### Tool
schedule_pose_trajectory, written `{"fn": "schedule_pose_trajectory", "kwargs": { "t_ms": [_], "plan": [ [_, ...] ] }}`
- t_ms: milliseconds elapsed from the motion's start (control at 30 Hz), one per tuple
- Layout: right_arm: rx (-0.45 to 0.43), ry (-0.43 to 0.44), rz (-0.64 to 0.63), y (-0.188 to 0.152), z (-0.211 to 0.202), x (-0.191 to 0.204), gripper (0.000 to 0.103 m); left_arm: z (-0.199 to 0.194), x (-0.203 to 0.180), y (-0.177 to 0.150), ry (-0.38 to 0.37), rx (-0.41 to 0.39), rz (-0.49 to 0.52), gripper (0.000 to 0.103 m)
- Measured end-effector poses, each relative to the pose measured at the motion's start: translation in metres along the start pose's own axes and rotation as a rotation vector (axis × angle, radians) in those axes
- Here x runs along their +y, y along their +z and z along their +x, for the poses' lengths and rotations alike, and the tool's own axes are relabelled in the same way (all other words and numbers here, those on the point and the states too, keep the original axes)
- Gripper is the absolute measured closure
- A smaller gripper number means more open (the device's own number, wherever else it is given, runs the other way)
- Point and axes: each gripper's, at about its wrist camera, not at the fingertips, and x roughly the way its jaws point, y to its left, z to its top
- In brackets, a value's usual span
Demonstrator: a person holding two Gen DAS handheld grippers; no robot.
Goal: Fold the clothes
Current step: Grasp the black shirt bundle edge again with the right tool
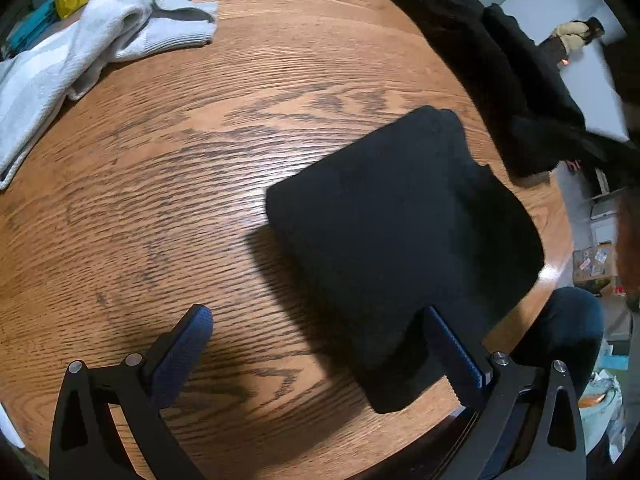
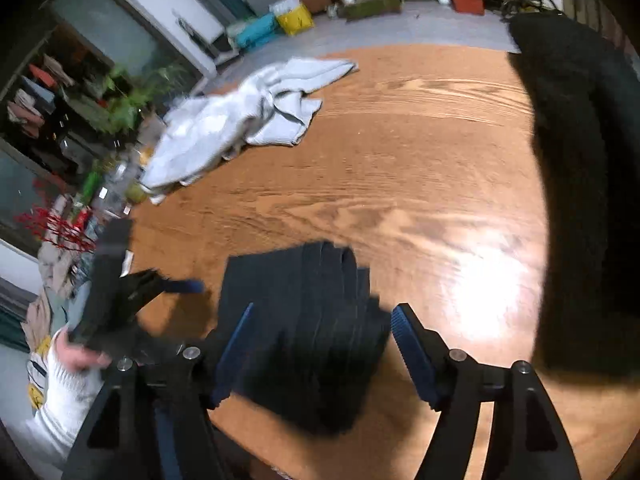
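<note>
Black and folded into a thick square, the garment (image 1: 404,236) lies flat on the oak-grained surface (image 1: 200,168), near the edge closest to the person. The left tongs (image 1: 320,332) stand open above it: one blue pad (image 1: 452,344) hangs over the garment's near corner, the other over bare wood, and neither presses the cloth. In the right wrist view, which is motion-blurred, the right tongs (image 2: 320,320) are spread wide with the folded garment (image 2: 304,320) showing between their blue pads, not clamped. A hand in a white knit sleeve (image 2: 68,384) holds the left tool at that view's left. A crumpled white garment (image 1: 80,48) lies at the far side of the surface, and another dark garment (image 1: 500,80) drapes along the right edge.
</note>
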Motion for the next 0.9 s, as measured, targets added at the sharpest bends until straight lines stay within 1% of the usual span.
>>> {"fn": "schedule_pose_trajectory", "kwargs": {
  "t_ms": [67,133,167,200,233,333,400,467,500,533,567,633,667,767,800,833,867,900],
  "plan": [
    [0.067,-0.002,-0.002,0.01,0.027,0.002,0.032,0.005,-0.006,-0.004,-0.009,0.024,0.025,0.0],
    [0.132,0.002,-0.007,0.013,0.05,0.006,0.065,0.01,-0.008,-0.006,-0.017,0.046,0.038,0.0],
    [0.162,0.007,-0.015,0.011,0.058,0.009,0.089,0.012,-0.009,-0.007,-0.022,0.056,0.04,0.0],
    [0.176,-0.003,-0.028,0.007,0.059,0.014,0.099,0.012,-0.008,-0.006,-0.029,0.06,0.039,0.0],
    [0.172,-0.011,-0.037,0.002,0.054,0.019,0.099,0.011,-0.008,-0.007,-0.033,0.064,0.041,0.0],
    [0.139,0.052,-0.001,-0.016,0.02,0.022,0.1,0.012,-0.013,-0.01,-0.042,0.075,0.058,0.0],
    [0.133,0.072,0.034,-0.033,0.008,0.017,0.1,0.013,-0.02,-0.013,-0.043,0.086,0.085,0.0],
    [0.148,0.038,0.055,-0.044,0.017,0.01,0.1,0.014,-0.027,-0.015,-0.04,0.092,0.107,0.0],
    [0.16,0.012,0.07,-0.046,0.028,0.002,0.099,0.014,-0.03,-0.016,-0.037,0.094,0.113,0.0],
    [0.167,0.005,0.093,-0.047,0.04,-0.006,0.099,0.014,-0.032,-0.016,-0.035,0.095,0.117,0.0],
    [0.171,0.009,0.116,-0.047,0.051,-0.013,0.102,0.011,-0.033,-0.015,-0.039,0.085,0.114,0.0],
    [0.173,0.028,0.157,-0.046,0.058,-0.021,0.102,0.0,-0.03,-0.012,-0.052,0.044,0.088,0.0],
    [0.172,0.032,0.156,-0.046,0.053,-0.019,0.1,-0.006,-0.027,-0.01,-0.059,0.018,0.07,0.0],
    [0.162,0.041,0.127,-0.05,0.028,-0.01,0.099,-0.026,-0.01,0.002,-0.069,-0.106,-0.033,0.0],
    [0.16,0.039,0.121,-0.05,0.022,-0.01,0.094,-0.03,-0.004,0.007,-0.052,-0.145,-0.068,0.0],
    [0.137,0.018,0.117,-0.047,0.017,-0.013,0.085,-0.031,0.001,0.013,-0.018,-0.17,-0.102,0.0],
    [0.102,-0.012,0.114,-0.044,0.011,-0.017,0.054,-0.029,0.005,0.017,-0.001,-0.17,-0.128,0.0],
    [0.066,-0.041,0.111,-0.041,0.006,-0.021,0.04,-0.027,0.008,0.02,-0.006,-0.157,-0.151,0.0]
  ]
}}
